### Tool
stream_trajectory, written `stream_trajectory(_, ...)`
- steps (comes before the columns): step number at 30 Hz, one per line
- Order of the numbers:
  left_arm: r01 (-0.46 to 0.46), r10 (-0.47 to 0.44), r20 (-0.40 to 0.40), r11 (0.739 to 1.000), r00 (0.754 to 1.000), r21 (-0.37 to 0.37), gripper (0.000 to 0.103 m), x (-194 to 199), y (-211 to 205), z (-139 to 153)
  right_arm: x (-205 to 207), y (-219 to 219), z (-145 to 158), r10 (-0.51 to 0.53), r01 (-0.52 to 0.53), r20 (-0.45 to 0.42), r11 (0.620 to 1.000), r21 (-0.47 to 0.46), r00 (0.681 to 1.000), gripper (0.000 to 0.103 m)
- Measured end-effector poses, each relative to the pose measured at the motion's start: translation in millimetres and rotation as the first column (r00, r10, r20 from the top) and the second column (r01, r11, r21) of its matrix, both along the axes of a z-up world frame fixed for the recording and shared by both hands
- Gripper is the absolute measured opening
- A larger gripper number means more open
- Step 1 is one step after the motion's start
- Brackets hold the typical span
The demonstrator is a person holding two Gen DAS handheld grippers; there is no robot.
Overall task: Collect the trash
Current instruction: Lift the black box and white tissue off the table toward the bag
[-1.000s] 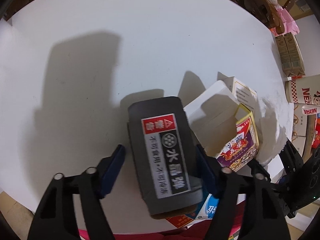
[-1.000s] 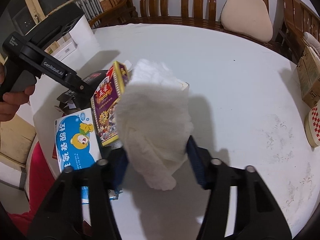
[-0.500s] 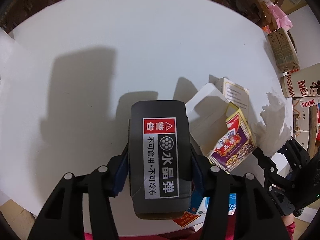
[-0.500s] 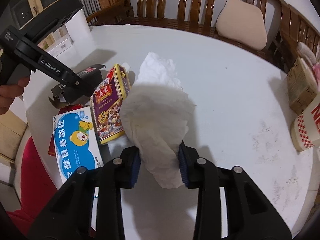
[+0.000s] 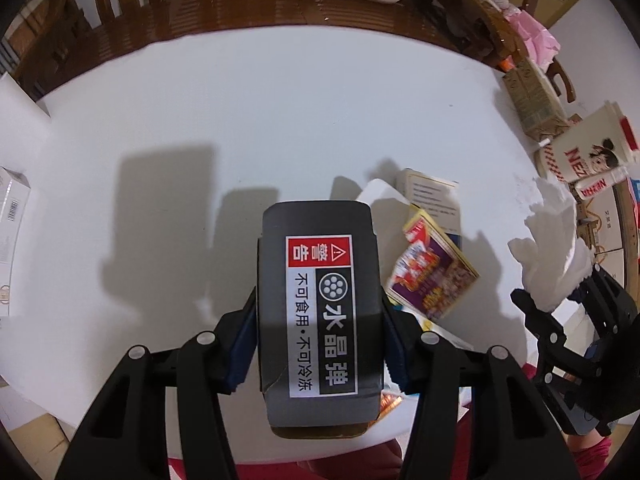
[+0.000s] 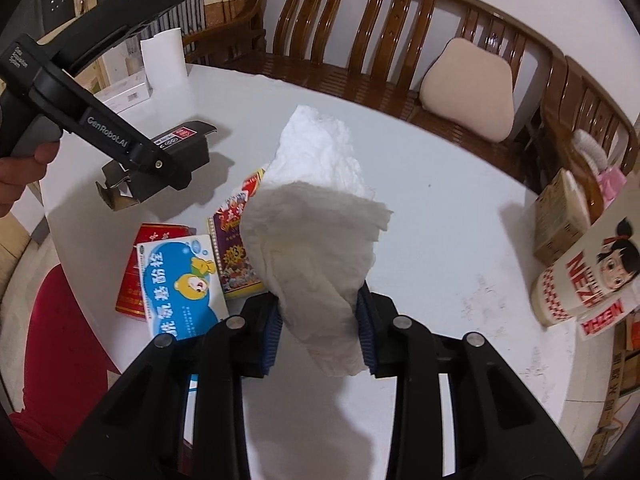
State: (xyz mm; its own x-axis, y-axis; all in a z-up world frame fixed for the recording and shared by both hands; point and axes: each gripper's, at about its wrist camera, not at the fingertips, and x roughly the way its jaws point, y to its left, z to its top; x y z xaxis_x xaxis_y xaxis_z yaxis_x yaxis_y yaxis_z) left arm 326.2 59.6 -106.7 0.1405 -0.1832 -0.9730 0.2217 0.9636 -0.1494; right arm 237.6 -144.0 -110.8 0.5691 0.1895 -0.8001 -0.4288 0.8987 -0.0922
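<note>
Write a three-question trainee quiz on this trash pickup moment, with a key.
1. True or false: the left gripper is shut on the dark grey box.
2. What does the right gripper hold? A) blue medicine box B) crumpled white tissue C) paper cup
3. Fill in: the purple and yellow box lies on the white ____.

Key:
1. True.
2. B, the crumpled white tissue.
3. table.

A dark grey box (image 5: pixel 318 312) with a red-and-black label sits between blue pads (image 5: pixel 242 344), left of a purple-and-yellow box (image 5: pixel 434 276) on the white table (image 5: pixel 240 120).
</note>
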Motion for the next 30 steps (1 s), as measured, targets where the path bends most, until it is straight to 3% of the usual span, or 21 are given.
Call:
stream_trajectory(19, 0.109, -0.113, 0.196, 0.993, 0.974, 0.034, 0.052, -105.7, -22.7, 75.5, -90.3, 19.9, 87.9, -0.002, 0.007, 0.17, 1.0, -0.031, 0.985, 0.033)
stream_trajectory(30, 0.178, -0.181, 0.264, 0.983, 0.947, 0.034, 0.052, -185.0, -27.6, 88.8, -166.0, 33.8, 119.7, 0.0, 0.007, 0.236, 1.0, -0.03, 0.972, 0.033)
